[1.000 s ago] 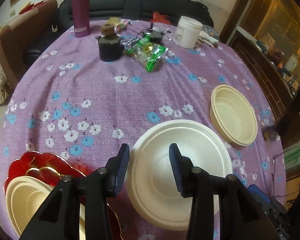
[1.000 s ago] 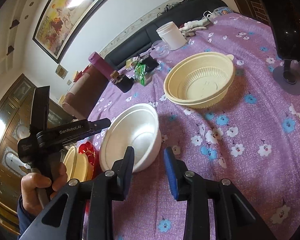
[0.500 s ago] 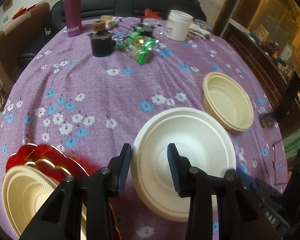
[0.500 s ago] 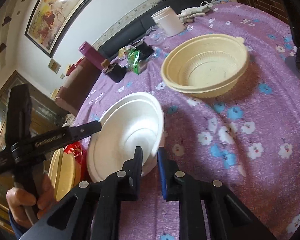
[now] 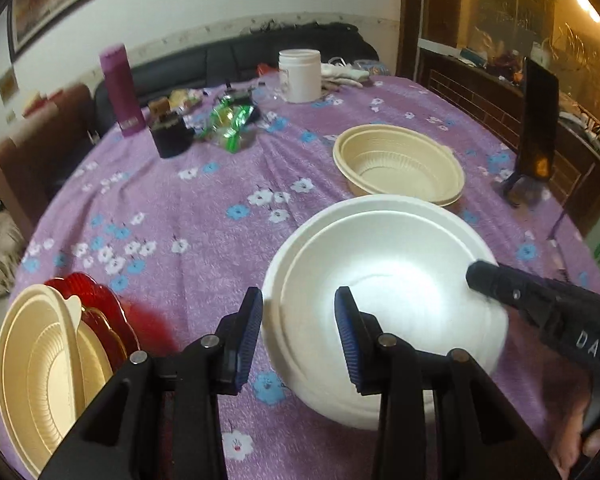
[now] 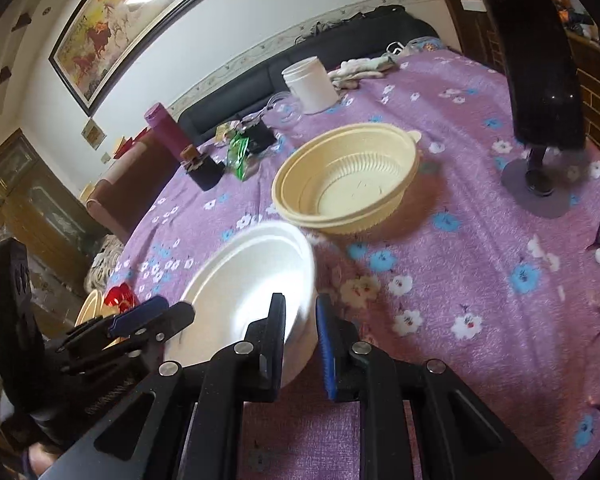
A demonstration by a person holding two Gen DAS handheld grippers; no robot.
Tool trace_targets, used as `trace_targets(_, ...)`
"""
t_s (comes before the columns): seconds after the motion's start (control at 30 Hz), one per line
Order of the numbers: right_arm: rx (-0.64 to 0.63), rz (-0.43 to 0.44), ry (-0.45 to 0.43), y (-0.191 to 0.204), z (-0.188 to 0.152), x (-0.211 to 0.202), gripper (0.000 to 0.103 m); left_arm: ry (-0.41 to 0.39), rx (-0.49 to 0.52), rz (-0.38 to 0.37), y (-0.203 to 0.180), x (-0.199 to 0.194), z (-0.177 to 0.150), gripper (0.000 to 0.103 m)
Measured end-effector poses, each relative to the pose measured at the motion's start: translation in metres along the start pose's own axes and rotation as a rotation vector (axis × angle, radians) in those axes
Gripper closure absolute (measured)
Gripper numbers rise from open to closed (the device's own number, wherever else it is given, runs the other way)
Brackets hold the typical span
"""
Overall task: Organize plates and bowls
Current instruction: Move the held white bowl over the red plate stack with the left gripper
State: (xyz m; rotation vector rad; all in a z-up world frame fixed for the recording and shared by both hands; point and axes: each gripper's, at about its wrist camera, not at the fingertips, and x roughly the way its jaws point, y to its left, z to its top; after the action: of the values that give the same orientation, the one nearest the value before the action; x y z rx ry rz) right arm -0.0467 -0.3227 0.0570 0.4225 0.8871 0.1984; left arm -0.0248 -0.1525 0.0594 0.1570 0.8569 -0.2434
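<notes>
- White bowl (image 5: 384, 280) is seen tilted near the table's front edge on the purple floral cloth (image 5: 172, 208); a second white rim is nested beneath it, so a stack of two is read. Nothing is seen inside it.
- Right gripper (image 6: 300, 332) is clenched on the white bowl's near rim: one pad sits inside the wall, the other outside.
- In the left wrist view the same gripper is seen coming in from the right, with its tip on the bowl's rim.
- Left gripper (image 5: 296, 336) is held partly apart, with the bowl's left rim between the pads. Contact cannot be told, and no grip is seen.
- Cream bowls (image 6: 348, 180) are nested as a pair beyond the white bowl, near but apart from it, upright, with nothing seen inside.
- At the front left edge, a cream dish stack (image 5: 40, 360) is seen resting on a red plate (image 5: 96, 296).
- At the far side, a white lidded tub (image 5: 300, 76), a magenta flask (image 5: 120, 88), a dark jar (image 5: 170, 136) and a green wrapper (image 5: 232, 124) are seen; the contents of the tub, flask and jar cannot be told.
- A black stand (image 6: 540, 80) is placed to the right of the cream bowls.
</notes>
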Motion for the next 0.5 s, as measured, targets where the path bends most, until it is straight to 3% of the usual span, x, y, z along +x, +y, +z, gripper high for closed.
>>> trace_targets(0.07, -0.011, -0.017, 0.002, 0.0, -0.004, 0.004, 0.085, -0.031, 0.01, 0.021, -0.002, 0.001, -0.003, 0.067)
trace_targets(0.2, -0.025, -0.038, -0.014, 0.0, -0.01, 0.005, 0.088, -0.066, 0.032, 0.023, -0.007, -0.001, -0.006, 0.079)
trace_targets(0.5, -0.026, -0.053, -0.032, 0.001, -0.015, 0.001, 0.089, -0.123, 0.084, 0.038, -0.021, -0.01, -0.009, 0.08)
